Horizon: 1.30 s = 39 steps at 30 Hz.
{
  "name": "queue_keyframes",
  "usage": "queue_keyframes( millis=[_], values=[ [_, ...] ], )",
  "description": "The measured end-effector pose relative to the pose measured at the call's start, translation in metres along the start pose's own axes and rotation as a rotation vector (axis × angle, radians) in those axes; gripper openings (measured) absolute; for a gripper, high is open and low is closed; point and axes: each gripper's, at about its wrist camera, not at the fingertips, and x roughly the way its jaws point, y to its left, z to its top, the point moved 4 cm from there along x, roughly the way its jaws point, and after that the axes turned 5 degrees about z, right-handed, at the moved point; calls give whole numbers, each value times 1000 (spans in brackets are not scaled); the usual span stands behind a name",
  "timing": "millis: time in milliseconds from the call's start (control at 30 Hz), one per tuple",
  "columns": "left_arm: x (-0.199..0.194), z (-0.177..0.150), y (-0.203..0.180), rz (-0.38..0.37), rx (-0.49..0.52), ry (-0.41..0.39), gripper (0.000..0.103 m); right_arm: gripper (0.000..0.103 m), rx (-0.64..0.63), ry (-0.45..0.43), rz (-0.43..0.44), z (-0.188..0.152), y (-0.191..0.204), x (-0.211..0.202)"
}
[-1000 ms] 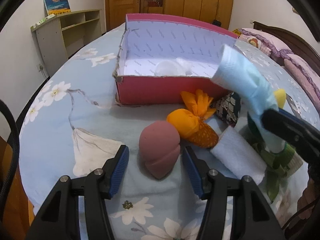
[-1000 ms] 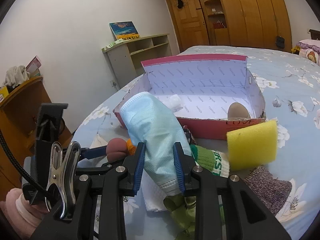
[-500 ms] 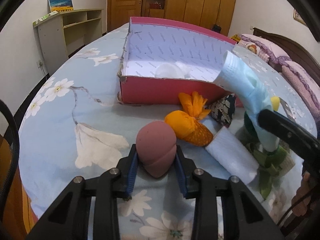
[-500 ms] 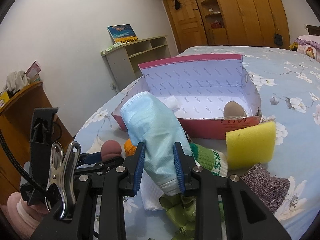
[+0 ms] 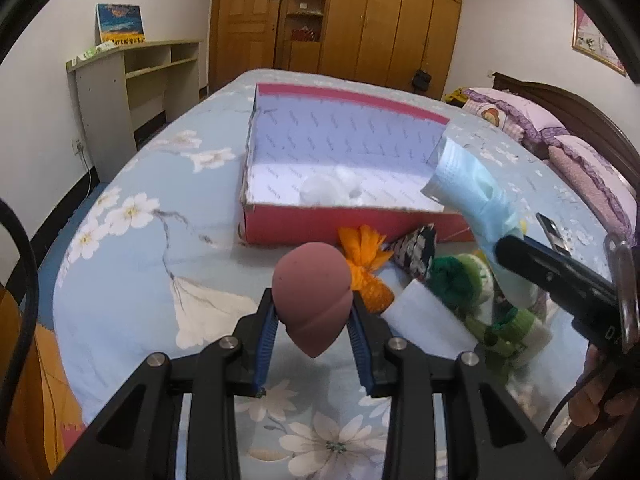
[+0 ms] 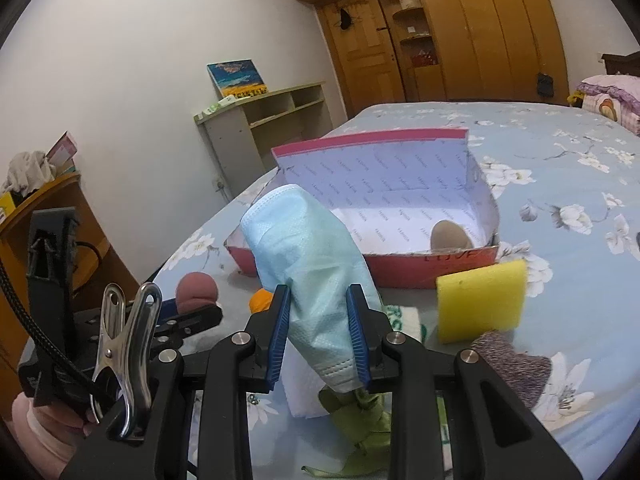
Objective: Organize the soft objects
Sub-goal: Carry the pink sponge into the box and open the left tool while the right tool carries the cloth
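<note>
Mauve sponge (image 5: 313,296), pointed tip downward

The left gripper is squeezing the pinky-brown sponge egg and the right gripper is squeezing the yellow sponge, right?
Not quite. The right gripper is squeezing the blue face mask, not the yellow sponge, which sits on the bed in front of the pink box, as the right wrist view shows. The left gripper does squeeze the pinky-brown sponge egg.
</note>
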Motion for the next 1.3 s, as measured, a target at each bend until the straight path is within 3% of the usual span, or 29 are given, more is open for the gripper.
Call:
queue_keyframes(
  millis=[367, 633, 1300],
  values=[
    [-18, 37, -8, -12, 33, -49, 35, 29, -26, -47, -68, 31, -5, -26],
    [-19, 63, -21, -18, 73, -78, 35, 29, -40, -29, -97, 45, -10, -23],
    [44, 98, -25, -25, 47, -36, 36, 29, -118, 26, -192, 88, -40, 14]
  ],
)
